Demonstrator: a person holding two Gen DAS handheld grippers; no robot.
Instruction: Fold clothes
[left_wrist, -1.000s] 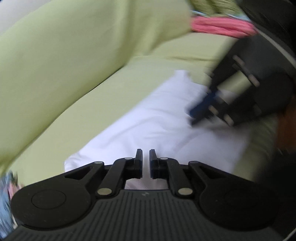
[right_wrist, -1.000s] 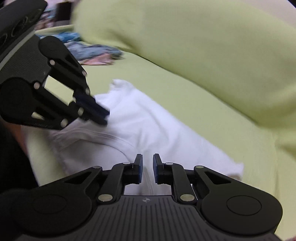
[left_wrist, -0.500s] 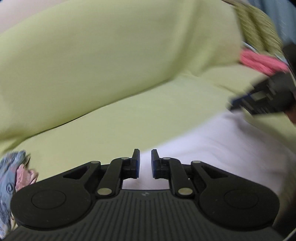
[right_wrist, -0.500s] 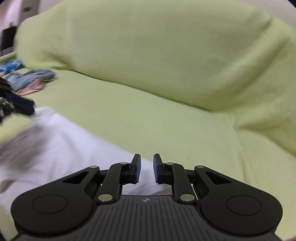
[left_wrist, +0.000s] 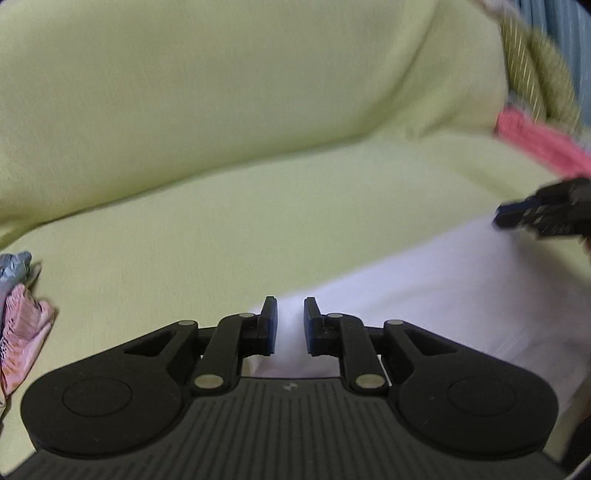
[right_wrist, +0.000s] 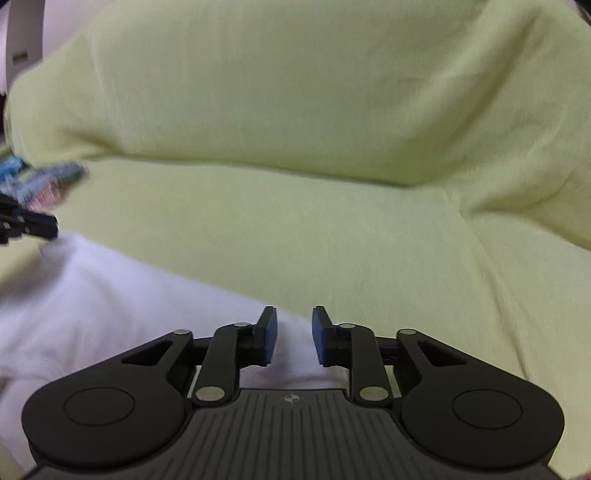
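Both tongs (left_wrist: 290, 325) (right_wrist: 294, 334) gape over white garment's (left_wrist: 424, 295) edge.

Ahead of my left gripper (left_wrist: 290, 325) and right gripper (right_wrist: 293, 334) the green sofa seat (left_wrist: 229, 236) lies open up to its backrest (right_wrist: 295, 92), hemmed only by the crumpled clothes (left_wrist: 22, 325) at the left and the pink garment (left_wrist: 535, 144) at the right.

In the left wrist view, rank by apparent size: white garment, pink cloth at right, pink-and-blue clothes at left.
1. white garment, clearly largest.
2–3. pink cloth and pink-and-blue clothes: similar, both cut by the frame edge, so unranked.
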